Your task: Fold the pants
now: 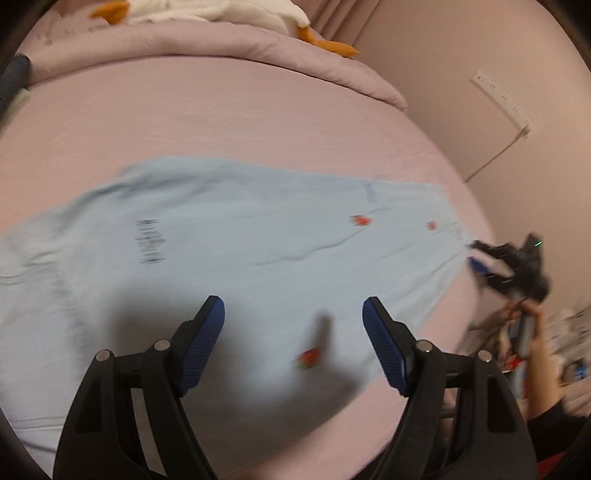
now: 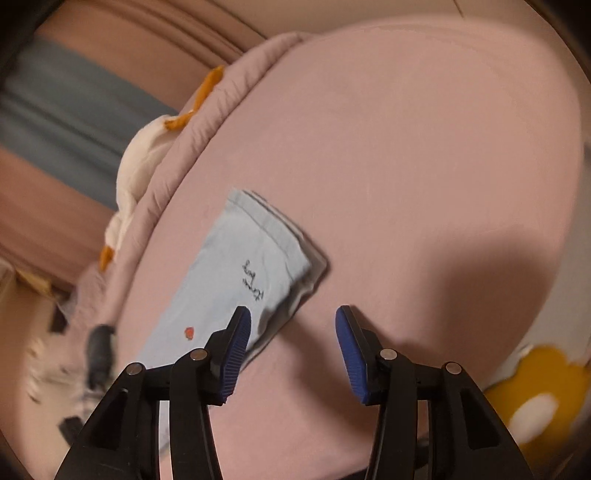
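Light blue pants (image 1: 240, 229) with small red motifs and dark lettering lie flat across the pink bed sheet (image 1: 258, 122). My left gripper (image 1: 293, 308) hovers open over their near edge, and only cloth shows behind its blue pads. At the pants' right end the right gripper (image 1: 476, 254) appears blurred, held by a person's hand (image 1: 532, 332). In the right wrist view the pants (image 2: 229, 266) stretch away to the left, waistband end towards the middle of the bed. The right gripper (image 2: 293, 315) stands open just beside their edge, with bare sheet between its fingers.
A rolled pink quilt (image 1: 295, 55) and a white plush toy with orange feet (image 1: 221, 11) lie along the bed's far side. A white strip (image 1: 502, 99) hangs on the wall. Clutter (image 1: 569, 332) sits beyond the bed's right edge. A yellow flower cushion (image 2: 535, 387) lies nearby.
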